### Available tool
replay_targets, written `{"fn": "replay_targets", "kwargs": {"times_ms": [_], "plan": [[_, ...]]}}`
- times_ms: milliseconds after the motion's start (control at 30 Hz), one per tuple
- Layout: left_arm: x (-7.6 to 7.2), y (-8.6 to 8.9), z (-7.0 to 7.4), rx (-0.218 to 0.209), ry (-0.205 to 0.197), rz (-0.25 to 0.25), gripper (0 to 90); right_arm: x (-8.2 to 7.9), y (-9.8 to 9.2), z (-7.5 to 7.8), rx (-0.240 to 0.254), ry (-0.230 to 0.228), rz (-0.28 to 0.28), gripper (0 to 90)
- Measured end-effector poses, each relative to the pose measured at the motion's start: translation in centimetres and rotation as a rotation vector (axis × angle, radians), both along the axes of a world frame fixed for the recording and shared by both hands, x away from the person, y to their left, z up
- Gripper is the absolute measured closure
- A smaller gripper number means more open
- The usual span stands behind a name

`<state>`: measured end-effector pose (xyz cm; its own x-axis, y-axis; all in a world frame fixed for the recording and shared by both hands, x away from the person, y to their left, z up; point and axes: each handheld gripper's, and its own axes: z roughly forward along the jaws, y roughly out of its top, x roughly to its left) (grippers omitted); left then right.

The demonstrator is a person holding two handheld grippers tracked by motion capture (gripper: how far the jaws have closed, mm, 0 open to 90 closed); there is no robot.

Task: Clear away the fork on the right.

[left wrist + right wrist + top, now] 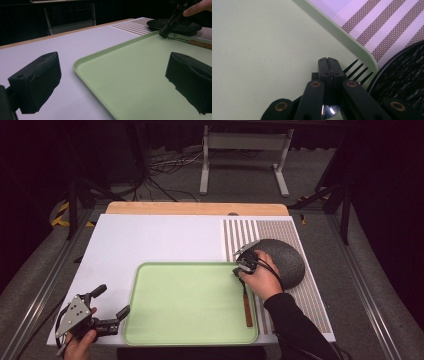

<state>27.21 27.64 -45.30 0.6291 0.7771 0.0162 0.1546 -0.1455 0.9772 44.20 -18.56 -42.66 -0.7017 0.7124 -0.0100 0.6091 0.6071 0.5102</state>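
Note:
A pale green tray (190,300) lies at the front of the white table. A fork with a brown wooden handle (247,307) rests in the tray along its right side, black tines (357,70) pointing toward the far rim. My right gripper (239,271) (330,62) points down at the fork's neck, jaws pressed together on it. A dark round dish (282,260) sits just right of that hand on a striped placemat (240,232). My left gripper (112,301) (112,82) hovers at the tray's left front corner, jaws wide apart and empty.
The striped placemat (387,27) covers the table's right side beside the tray rim (342,32). Bare white tabletop (160,240) stretches behind and left of the tray. A wooden strip (195,208) edges the far side.

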Motion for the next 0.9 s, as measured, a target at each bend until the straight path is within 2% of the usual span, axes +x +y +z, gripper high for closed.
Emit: {"fn": "replay_targets", "kwargs": {"times_ms": [133, 267, 300, 333, 467, 500, 567, 667, 900], "plan": [[0.0, 0.0, 0.0, -0.003, 0.0, 0.0, 0.9, -0.4, 0.1, 0.8, 0.021, -0.022, 0.01, 90.0], [0.0, 0.0, 0.0, -0.001, 0.002, 0.0, 0.9, -0.8, 0.3, 1.7, 0.04, -0.045, 0.027, 78.9], [0.0, 0.0, 0.0, 0.0, 0.001, -0.001, 0.9, -0.9, 0.4, 1.9, 0.042, -0.053, 0.034, 73.5], [0.0, 0.0, 0.0, -0.001, 0.0, -0.001, 0.9, -1.1, 0.4, 2.2, 0.051, -0.068, 0.046, 62.1], [0.0, 0.0, -0.1, -0.004, 0.001, 0.001, 0.9, -1.6, 0.4, 3.0, 0.101, -0.115, 0.085, 31.0], [0.0, -0.1, -0.1, -0.003, 0.001, 0.0, 0.8, -1.7, 0.4, 3.1, 0.109, -0.123, 0.092, 27.3], [0.0, -0.1, 0.0, -0.004, -0.001, -0.001, 0.9, -1.8, 0.3, 3.4, 0.138, -0.121, 0.1, 23.6], [0.0, -0.1, 0.0, -0.001, 0.001, 0.0, 0.9, -2.0, 0.2, 3.7, 0.152, -0.135, 0.119, 20.2], [0.1, -0.1, -0.1, -0.005, -0.001, 0.001, 0.9, -3.2, -1.2, 5.0, 0.231, -0.201, 0.142, 15.4]]}}
